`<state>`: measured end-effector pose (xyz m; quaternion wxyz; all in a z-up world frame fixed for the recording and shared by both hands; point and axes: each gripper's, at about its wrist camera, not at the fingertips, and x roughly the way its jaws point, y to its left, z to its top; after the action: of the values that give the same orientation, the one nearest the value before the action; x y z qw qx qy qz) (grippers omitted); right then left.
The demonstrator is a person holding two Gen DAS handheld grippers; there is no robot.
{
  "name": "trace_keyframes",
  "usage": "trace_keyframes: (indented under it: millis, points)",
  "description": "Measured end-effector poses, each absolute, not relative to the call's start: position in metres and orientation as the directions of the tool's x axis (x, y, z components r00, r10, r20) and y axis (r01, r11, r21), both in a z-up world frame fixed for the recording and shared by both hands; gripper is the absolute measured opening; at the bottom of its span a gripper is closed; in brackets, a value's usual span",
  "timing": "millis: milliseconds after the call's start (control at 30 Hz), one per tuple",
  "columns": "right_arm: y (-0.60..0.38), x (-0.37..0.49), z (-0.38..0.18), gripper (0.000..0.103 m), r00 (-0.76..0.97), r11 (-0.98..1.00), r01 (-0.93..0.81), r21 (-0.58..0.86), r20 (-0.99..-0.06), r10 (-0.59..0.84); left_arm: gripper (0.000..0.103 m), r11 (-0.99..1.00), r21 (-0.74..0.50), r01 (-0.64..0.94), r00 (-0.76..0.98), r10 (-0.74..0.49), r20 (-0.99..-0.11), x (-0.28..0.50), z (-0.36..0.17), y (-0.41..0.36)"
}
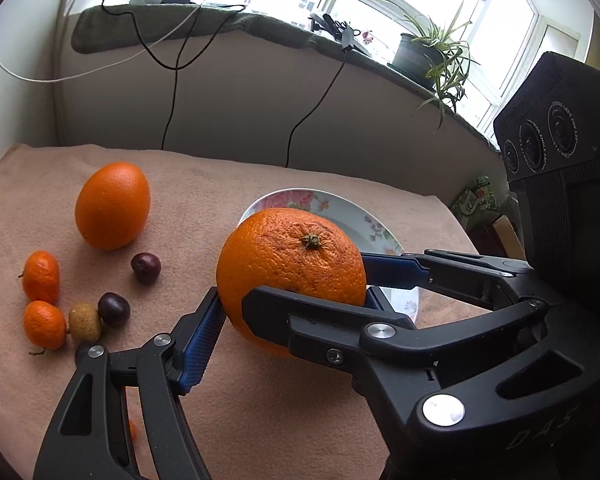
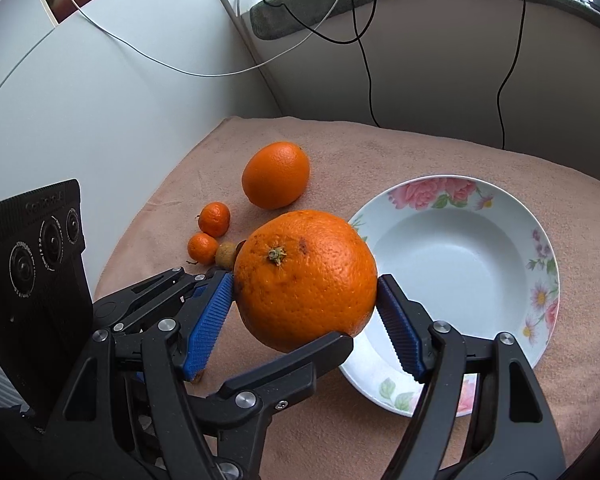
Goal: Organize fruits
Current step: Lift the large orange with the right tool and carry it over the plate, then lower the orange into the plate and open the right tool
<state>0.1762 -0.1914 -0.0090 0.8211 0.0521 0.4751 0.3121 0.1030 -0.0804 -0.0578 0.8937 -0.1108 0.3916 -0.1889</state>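
Observation:
A big rough orange [image 1: 290, 276] [image 2: 305, 278] is held above the cloth at the left edge of the floral plate [image 2: 452, 280] [image 1: 364, 224]. Both grippers are shut on it, each with one blue pad on its left side and one on its right. The left gripper [image 1: 294, 300] comes from the left, the right gripper [image 2: 305, 304] from the right. A smooth oval orange [image 1: 112, 205] [image 2: 275, 174], two small mandarins [image 1: 41, 276] [image 1: 44, 325], two dark plums [image 1: 145, 268] [image 1: 113, 309] and a small brownish fruit [image 1: 85, 321] lie on the cloth to the left.
A pink cloth [image 1: 260, 400] covers the table. Black and white cables [image 1: 172, 80] hang down the wall behind it. A potted plant [image 1: 432, 56] stands on the window sill. The plate's bowl holds nothing.

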Motion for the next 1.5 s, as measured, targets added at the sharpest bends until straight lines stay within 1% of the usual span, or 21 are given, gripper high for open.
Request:
trace_keyframes:
  millis: [600, 1000, 1133, 1200, 1267, 1333, 1500]
  points:
    - [-0.236, 0.224, -0.038, 0.076, 0.373, 0.845, -0.371, 0.385, -0.772, 0.515, 0.07, 0.895, -0.337, 0.293, 0.549, -0.446, -0.707, 0.155, -0.08, -0.122]
    - [-0.242, 0.23, -0.049, 0.077, 0.373, 0.858, -0.345, 0.38, -0.783, 0.497, 0.07, 0.899, -0.326, 0.291, 0.517, -0.435, -0.737, 0.169, -0.088, -0.135]
    - [-0.241, 0.228, -0.046, 0.077, 0.397, 0.868, -0.35, 0.353, -0.783, 0.478, 0.071, 0.901, -0.323, 0.289, 0.516, -0.43, -0.74, 0.171, -0.087, -0.139]
    - [-0.24, 0.229, -0.044, 0.079, 0.413, 0.874, -0.352, 0.334, -0.783, 0.465, 0.071, 0.904, -0.314, 0.29, 0.52, -0.424, -0.741, 0.171, -0.087, -0.141]
    - [-0.241, 0.23, -0.043, 0.085, 0.418, 0.877, -0.347, 0.333, -0.782, 0.462, 0.072, 0.907, -0.306, 0.29, 0.523, -0.418, -0.743, 0.17, -0.087, -0.143]
    - [-0.244, 0.23, -0.042, 0.085, 0.427, 0.88, -0.333, 0.339, -0.778, 0.461, 0.073, 0.914, -0.288, 0.287, 0.529, -0.402, -0.747, 0.169, -0.086, -0.144]
    - [-0.251, 0.228, -0.04, 0.085, 0.446, 0.886, -0.314, 0.341, -0.77, 0.455, 0.075, 0.911, -0.291, 0.291, 0.53, -0.407, -0.744, 0.166, -0.085, -0.14]
